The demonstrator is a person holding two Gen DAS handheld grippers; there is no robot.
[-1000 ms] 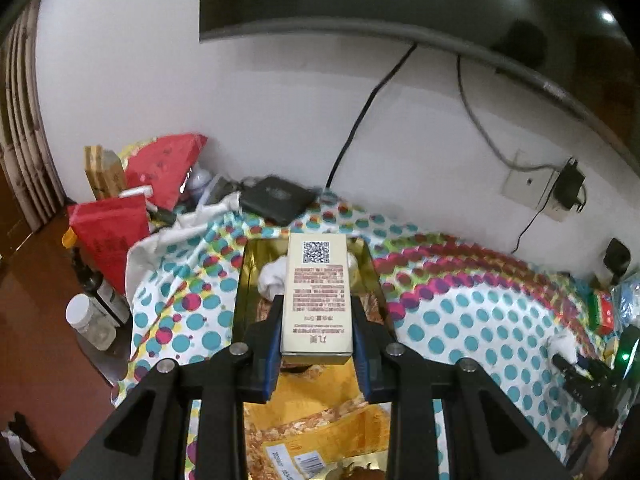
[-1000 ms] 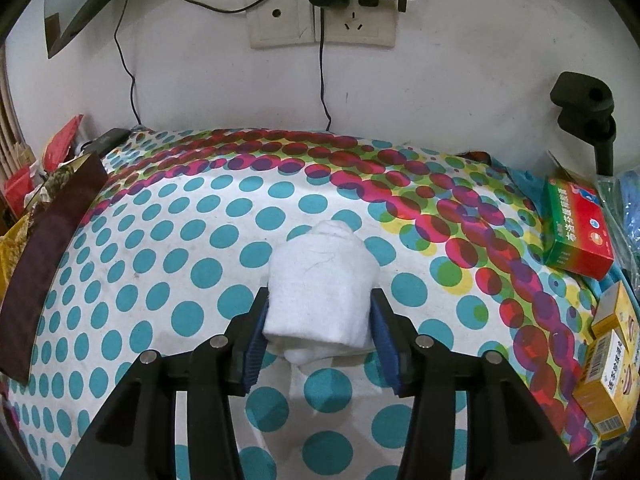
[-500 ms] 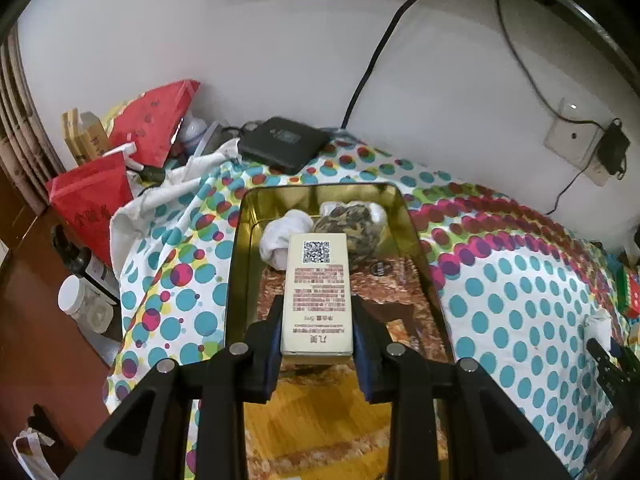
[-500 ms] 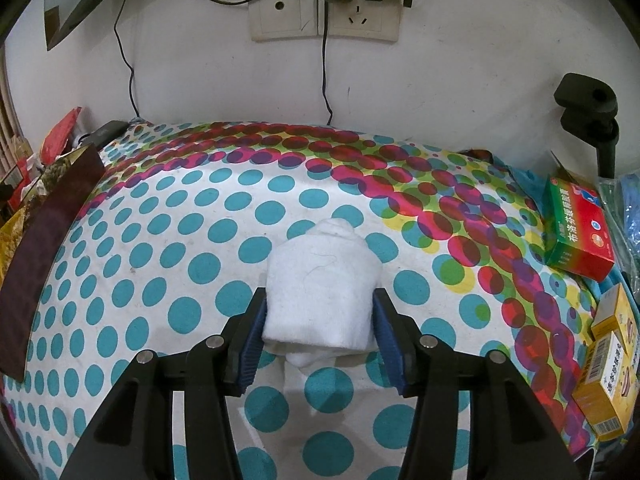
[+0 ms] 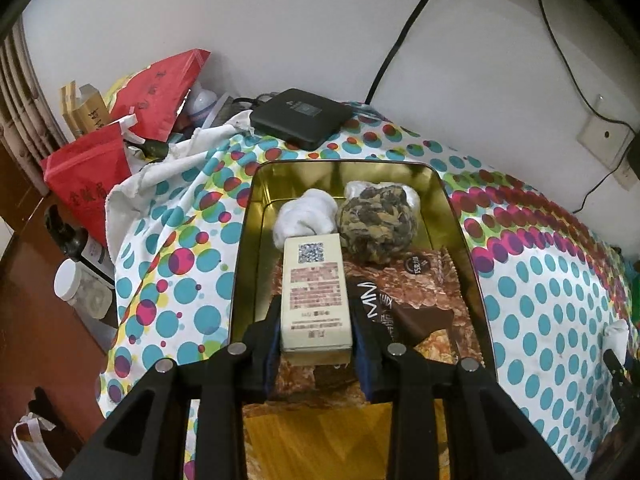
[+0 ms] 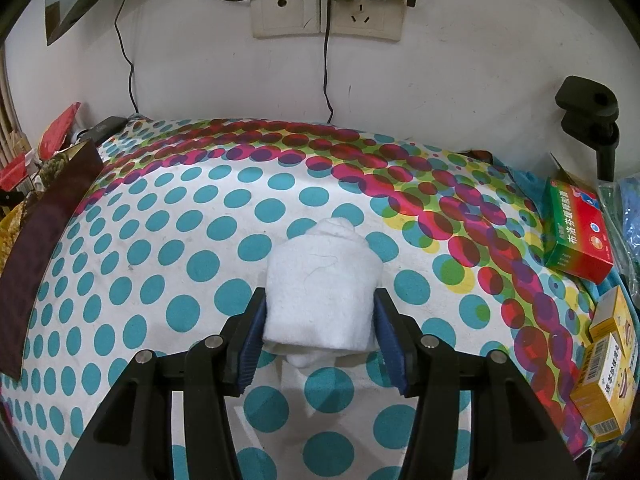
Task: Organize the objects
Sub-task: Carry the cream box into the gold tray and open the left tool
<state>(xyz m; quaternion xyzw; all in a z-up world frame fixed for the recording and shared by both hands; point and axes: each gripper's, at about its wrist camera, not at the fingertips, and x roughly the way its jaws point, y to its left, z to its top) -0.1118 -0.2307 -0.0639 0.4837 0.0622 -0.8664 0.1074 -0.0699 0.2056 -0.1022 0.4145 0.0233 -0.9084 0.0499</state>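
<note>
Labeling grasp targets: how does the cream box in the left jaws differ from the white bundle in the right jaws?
The cream box is rigid, flat-sided and printed with a QR code and text; the white cloth bundle is soft, rounded and plain. The box lies in the gold tin; the bundle sits on the dotted cloth. Both are pale and sit between jaws.

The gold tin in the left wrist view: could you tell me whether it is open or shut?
Open. The gold tin has no lid on it; its shiny inside walls show, with a white bundle and a brown packet inside.
</note>
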